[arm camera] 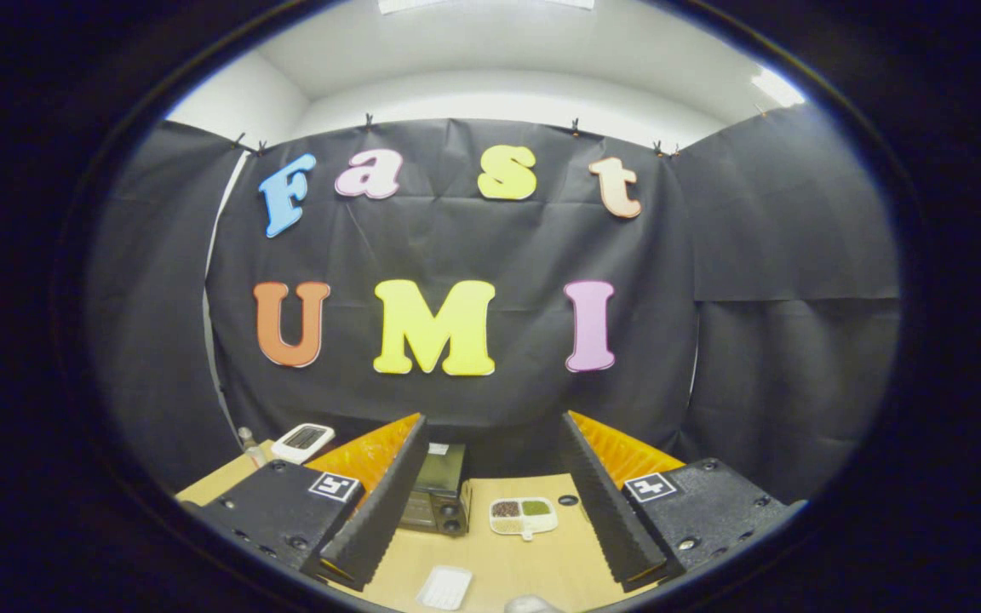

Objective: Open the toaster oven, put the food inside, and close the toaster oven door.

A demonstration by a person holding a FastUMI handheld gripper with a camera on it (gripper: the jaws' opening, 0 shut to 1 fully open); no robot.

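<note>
Tool [490, 502] open, holding nothing, high over the desk [499, 558]; oven [435, 494] at lower centre just inside the left finger, door looks shut, food not identifiable, so I'd approach square to the door and confirm its state.

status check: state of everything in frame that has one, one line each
gripper: open, fingers spread wide, holding nothing
toaster oven: door shut, standing on the table beyond the fingers, partly behind one finger
compartment dish: filled, three sections with different contents, beside the oven
white tray: empty, flat on the table nearer the fingers
white device: at the table's far corner, on or off cannot be told
</note>
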